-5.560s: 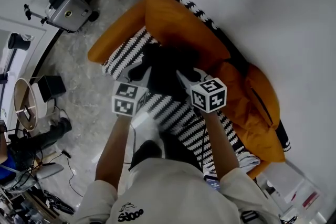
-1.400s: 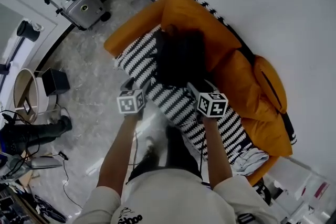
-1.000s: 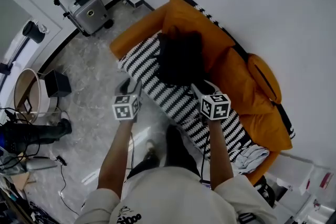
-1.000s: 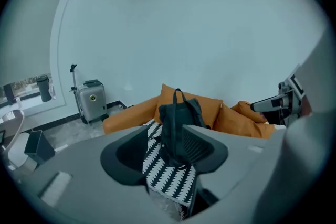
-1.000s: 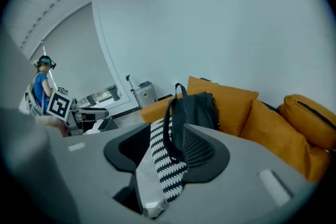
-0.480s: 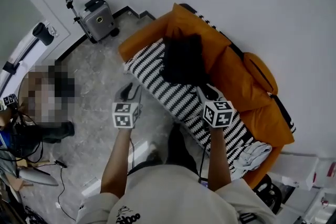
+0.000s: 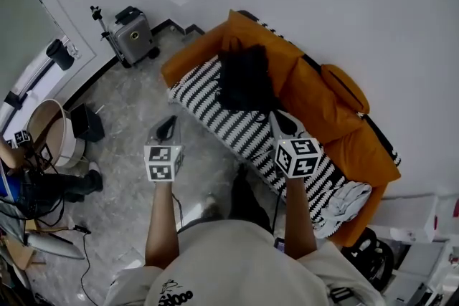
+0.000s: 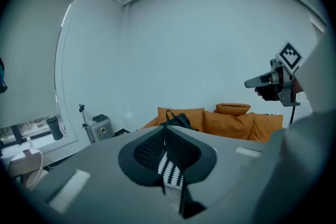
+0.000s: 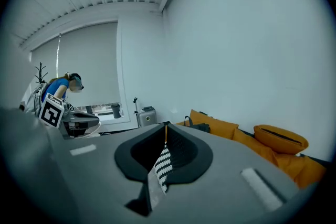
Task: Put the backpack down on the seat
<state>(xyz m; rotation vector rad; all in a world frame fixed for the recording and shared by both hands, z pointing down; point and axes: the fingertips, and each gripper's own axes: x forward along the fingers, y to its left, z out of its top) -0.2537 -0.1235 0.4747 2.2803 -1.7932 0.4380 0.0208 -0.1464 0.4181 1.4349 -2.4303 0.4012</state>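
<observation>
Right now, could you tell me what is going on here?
A person stands in front of an orange sofa with a gripper in each hand. The black backpack already sits on the sofa's striped seat, against the back cushion. Neither gripper touches it: the left gripper and the right gripper are both shut and empty, held in the air short of the backpack. Putting it down looks done.
</observation>
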